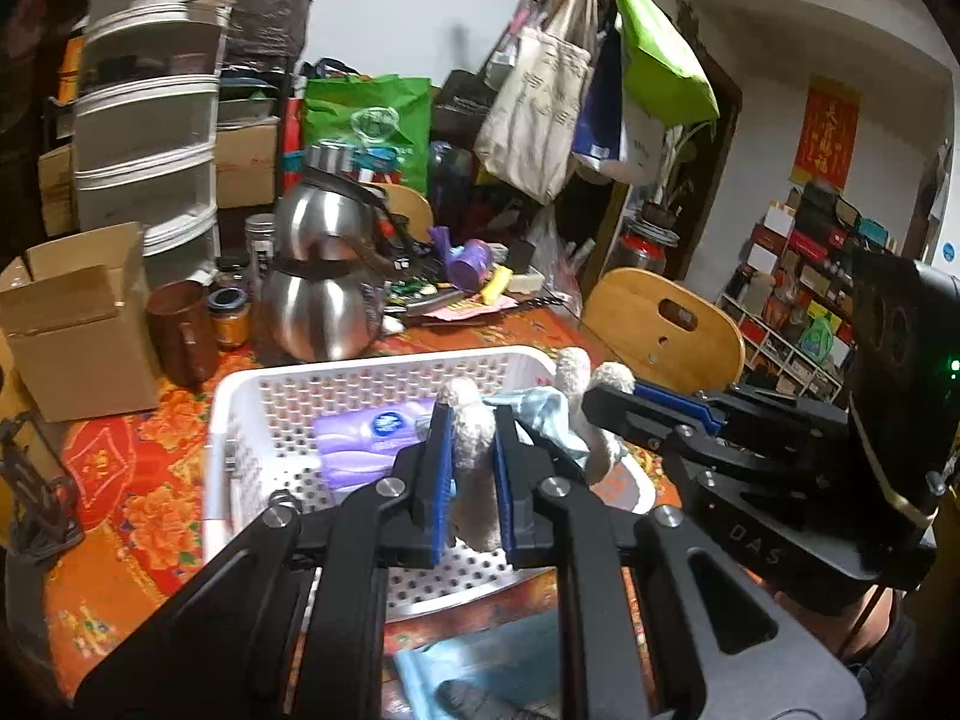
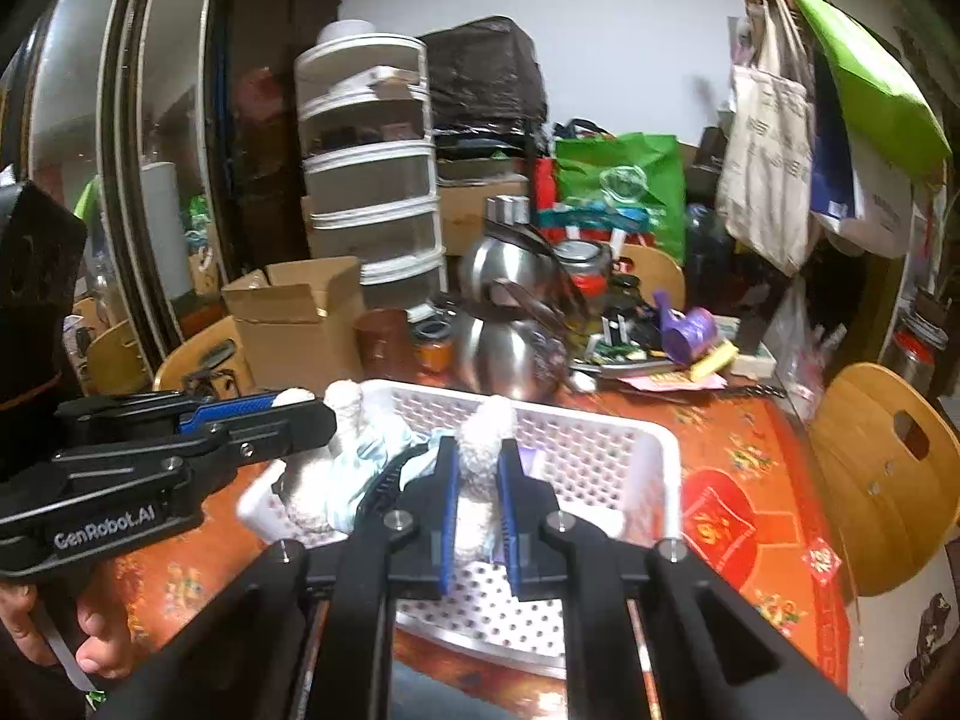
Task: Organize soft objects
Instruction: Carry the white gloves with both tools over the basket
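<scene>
A white fluffy plush toy in a pale blue garment [image 1: 555, 420] hangs over a white perforated basket [image 1: 282, 396]. My left gripper [image 1: 472, 420] is shut on one fluffy limb of the toy [image 1: 474, 450]. My right gripper [image 2: 478, 450] is shut on another limb [image 2: 480, 468], and it shows from the side in the left wrist view [image 1: 606, 399]. The left gripper shows from the side in the right wrist view [image 2: 300, 414]. A purple tissue pack [image 1: 366, 438] lies inside the basket. The basket also shows in the right wrist view [image 2: 600, 444].
The basket sits on a red and orange patterned tablecloth [image 1: 132, 474]. Behind it stand two steel kettles [image 1: 324, 300], a brown mug [image 1: 180, 330], jars and a cardboard box [image 1: 72, 324]. A wooden chair [image 2: 882, 480] stands at the right. A light blue cloth [image 1: 480, 660] lies in front of the basket.
</scene>
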Demonstrator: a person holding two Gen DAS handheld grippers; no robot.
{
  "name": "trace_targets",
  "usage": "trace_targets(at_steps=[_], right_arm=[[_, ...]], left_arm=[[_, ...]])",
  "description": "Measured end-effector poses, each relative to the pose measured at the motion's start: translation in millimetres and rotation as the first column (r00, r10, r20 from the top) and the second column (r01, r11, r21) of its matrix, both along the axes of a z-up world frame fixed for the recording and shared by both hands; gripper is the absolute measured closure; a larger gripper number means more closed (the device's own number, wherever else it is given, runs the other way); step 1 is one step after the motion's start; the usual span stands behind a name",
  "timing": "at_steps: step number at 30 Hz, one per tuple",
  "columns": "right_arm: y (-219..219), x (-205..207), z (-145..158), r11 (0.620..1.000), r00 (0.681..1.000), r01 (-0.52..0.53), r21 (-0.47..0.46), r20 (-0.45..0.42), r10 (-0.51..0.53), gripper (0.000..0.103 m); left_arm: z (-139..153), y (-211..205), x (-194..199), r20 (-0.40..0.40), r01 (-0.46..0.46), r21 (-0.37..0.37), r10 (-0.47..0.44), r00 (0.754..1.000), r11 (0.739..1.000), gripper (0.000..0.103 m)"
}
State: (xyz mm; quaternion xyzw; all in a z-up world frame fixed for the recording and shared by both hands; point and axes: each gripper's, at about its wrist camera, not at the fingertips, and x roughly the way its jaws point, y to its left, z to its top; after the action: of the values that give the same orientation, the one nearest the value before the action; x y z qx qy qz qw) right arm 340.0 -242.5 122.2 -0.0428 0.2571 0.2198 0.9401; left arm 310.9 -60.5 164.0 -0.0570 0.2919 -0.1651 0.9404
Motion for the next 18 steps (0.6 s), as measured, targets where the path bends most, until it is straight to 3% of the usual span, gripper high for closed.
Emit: trace_targets(at_steps=[9,15,16,18], right_arm=[[-46,14,-11,0.998,0.998,0.062,0.019,-0.016,-0.062,0.092],[-52,23,-31,0.997,0.997,0.070,-0.010,-0.042,-0.070,0.092],[-53,25,-34,0.997,0.996,0.071,-0.013,-0.044,-0.072,0.092],[-54,29,-41,0.996,0.995,0.086,-0.026,-0.056,-0.088,0.092]], left_arm=[[-24,-53,24,-0.027,0.038,0.021,-0.037,0.999,0.999,0.092],[-47,-72,42,-0.063,0.038,0.044,-0.035,0.997,0.998,0.091],[-51,-71,43,-0.069,0.040,0.047,-0.036,0.997,0.998,0.087],[-59,-73,50,-0.085,0.036,0.068,-0.030,0.996,0.997,0.065]])
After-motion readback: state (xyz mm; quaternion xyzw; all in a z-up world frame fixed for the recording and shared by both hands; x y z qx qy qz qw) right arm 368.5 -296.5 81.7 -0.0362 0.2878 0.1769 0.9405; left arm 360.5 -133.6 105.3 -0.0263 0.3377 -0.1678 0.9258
